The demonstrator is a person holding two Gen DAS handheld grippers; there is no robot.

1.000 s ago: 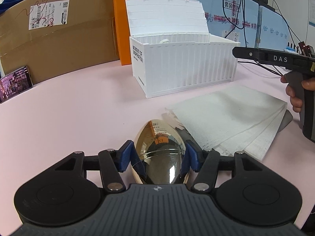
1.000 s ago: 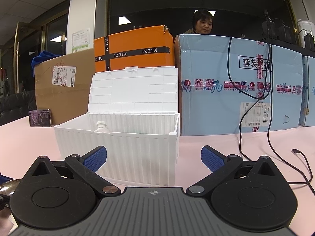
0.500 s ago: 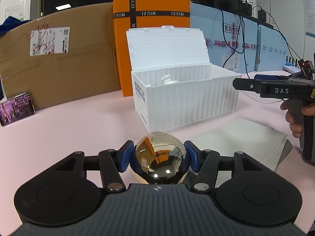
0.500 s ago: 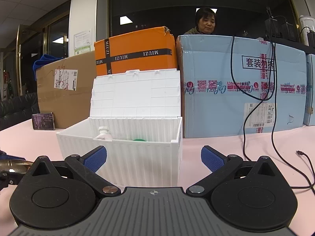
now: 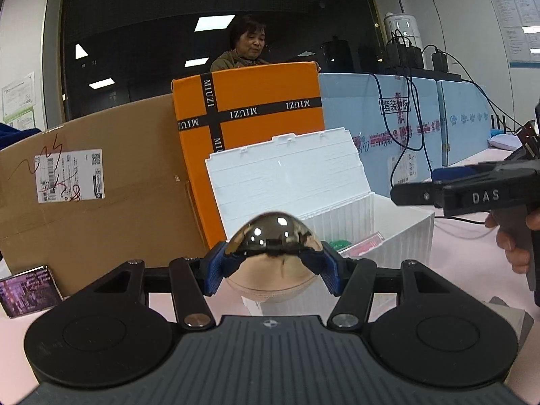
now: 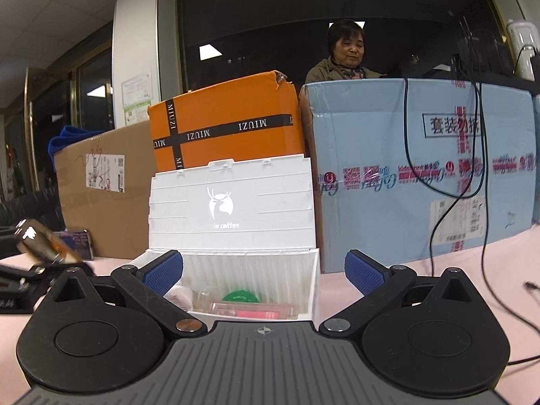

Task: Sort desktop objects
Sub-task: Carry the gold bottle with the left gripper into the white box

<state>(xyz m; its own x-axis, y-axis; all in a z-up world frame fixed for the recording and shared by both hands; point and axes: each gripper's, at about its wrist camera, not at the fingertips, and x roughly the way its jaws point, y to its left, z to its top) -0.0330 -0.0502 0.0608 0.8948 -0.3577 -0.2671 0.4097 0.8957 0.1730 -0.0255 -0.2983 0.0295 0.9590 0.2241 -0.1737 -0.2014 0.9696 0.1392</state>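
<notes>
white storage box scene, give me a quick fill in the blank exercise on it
1. The left hand-held gripper is shut on a shiny ____ object.
2. The white storage box has its lid ____.
3. The right hand-held gripper holds ____.
4. Directly behind the box lid stands an ____ MIUZI box.

Missing words: egg-shaped; open; nothing; orange

Background: brown carton point(image 5: 101, 189) with shipping label point(image 5: 69, 175); orange box point(image 5: 249, 114) marked MIUZI; blue carton point(image 6: 418, 168) draped with black cables point(image 6: 438, 182). A person point(image 6: 347, 54) sits behind the boxes. A small purple card point(image 5: 27, 290) leans on the pink tabletop point(image 6: 472, 270).
</notes>
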